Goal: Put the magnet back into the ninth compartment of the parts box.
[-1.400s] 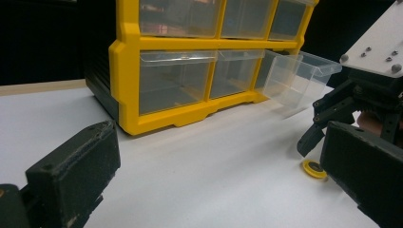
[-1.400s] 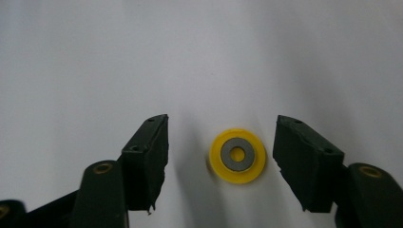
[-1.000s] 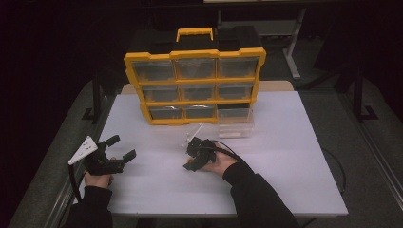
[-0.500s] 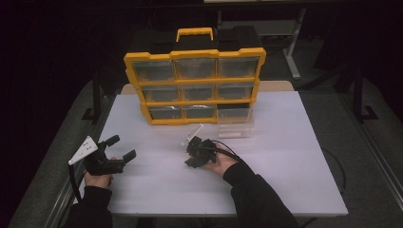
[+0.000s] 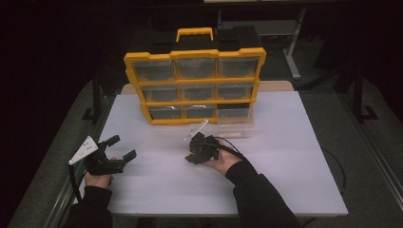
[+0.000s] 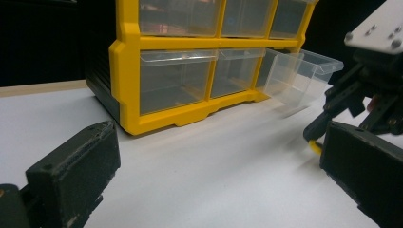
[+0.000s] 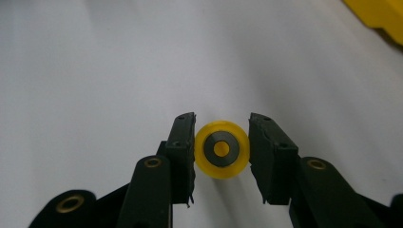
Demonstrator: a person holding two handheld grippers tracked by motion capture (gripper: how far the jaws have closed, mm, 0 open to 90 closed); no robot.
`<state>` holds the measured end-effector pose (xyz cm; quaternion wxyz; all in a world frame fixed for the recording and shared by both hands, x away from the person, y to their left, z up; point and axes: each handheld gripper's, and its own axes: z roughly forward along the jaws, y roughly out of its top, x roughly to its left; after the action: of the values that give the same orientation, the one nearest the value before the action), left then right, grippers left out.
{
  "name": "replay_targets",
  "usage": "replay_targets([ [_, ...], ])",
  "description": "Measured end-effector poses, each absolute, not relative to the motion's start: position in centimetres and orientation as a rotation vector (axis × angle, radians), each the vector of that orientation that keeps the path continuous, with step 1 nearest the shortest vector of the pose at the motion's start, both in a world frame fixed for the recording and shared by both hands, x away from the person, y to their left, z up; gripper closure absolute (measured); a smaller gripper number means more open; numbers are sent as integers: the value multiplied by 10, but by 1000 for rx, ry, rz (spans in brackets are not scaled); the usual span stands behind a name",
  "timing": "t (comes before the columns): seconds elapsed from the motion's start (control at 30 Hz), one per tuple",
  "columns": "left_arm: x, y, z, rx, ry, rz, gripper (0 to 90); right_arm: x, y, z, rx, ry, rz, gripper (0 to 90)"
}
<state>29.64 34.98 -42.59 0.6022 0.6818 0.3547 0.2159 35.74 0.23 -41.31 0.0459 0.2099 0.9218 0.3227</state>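
Observation:
A small yellow wheel (image 7: 222, 148) with a grey ring and a yellow hub sits between the two jaws of my right gripper (image 7: 222, 142), which touch it on both sides just above the white table (image 7: 95, 61). In the high view my right gripper (image 5: 196, 153) is at mid-table, in front of the yellow drawer cabinet (image 5: 195, 80). The cabinet's bottom right clear drawer (image 5: 235, 124) is pulled out. My left gripper (image 5: 122, 147) rests open near the table's left front, with nothing in it. The left gripper view shows the pulled-out drawer (image 6: 299, 76) and the right gripper (image 6: 351, 104) with a bit of yellow (image 6: 313, 147) under it.
The cabinet (image 6: 128, 71) holds several clear drawers in a yellow frame (image 5: 134, 84) with a handle (image 5: 194, 32) on top. A black cable (image 5: 332, 166) trails off the table's right side. Bare white tabletop (image 5: 285, 156) lies to the right and front.

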Motion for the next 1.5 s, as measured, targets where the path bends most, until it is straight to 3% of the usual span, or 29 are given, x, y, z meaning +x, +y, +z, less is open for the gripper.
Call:
replay_targets([
  [1.5,296,348,-427,1590,821,492,0,366,-33,-356,715,2688,1084,616],
])
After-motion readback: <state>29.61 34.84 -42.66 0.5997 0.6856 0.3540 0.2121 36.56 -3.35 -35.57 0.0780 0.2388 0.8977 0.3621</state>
